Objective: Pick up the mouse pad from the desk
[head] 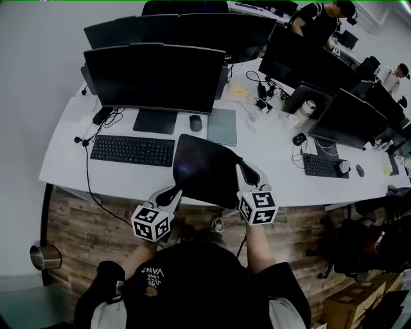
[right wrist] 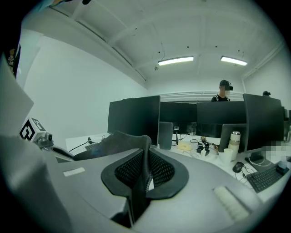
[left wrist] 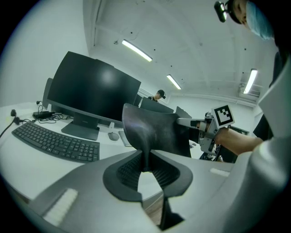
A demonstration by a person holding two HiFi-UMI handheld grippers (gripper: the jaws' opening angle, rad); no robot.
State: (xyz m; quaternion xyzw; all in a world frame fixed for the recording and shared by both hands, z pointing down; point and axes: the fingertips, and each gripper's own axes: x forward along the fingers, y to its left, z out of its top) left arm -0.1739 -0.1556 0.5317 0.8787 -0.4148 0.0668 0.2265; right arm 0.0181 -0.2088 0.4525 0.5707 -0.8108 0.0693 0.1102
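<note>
The black mouse pad [head: 204, 168] hangs in the air above the desk's front edge, lifted clear of the white desk [head: 64, 160]. My left gripper [head: 178, 192] is shut on its near left corner, and my right gripper [head: 239, 170] is shut on its near right edge. In the left gripper view the mouse pad [left wrist: 154, 134] curls upward from the left gripper [left wrist: 146, 168], with the other gripper's marker cube [left wrist: 223, 115] behind it. In the right gripper view the mouse pad [right wrist: 116, 143] bends away leftward from the right gripper [right wrist: 144, 175].
A keyboard [head: 132, 150], a mouse [head: 195, 123] and a grey pad [head: 222, 126] lie before the big monitor [head: 154, 77]. More monitors, cables, a can [head: 307, 108] and another keyboard [head: 323, 165] crowd the right. A person [head: 321, 19] stands at the back. Wooden floor [head: 90, 225] lies below.
</note>
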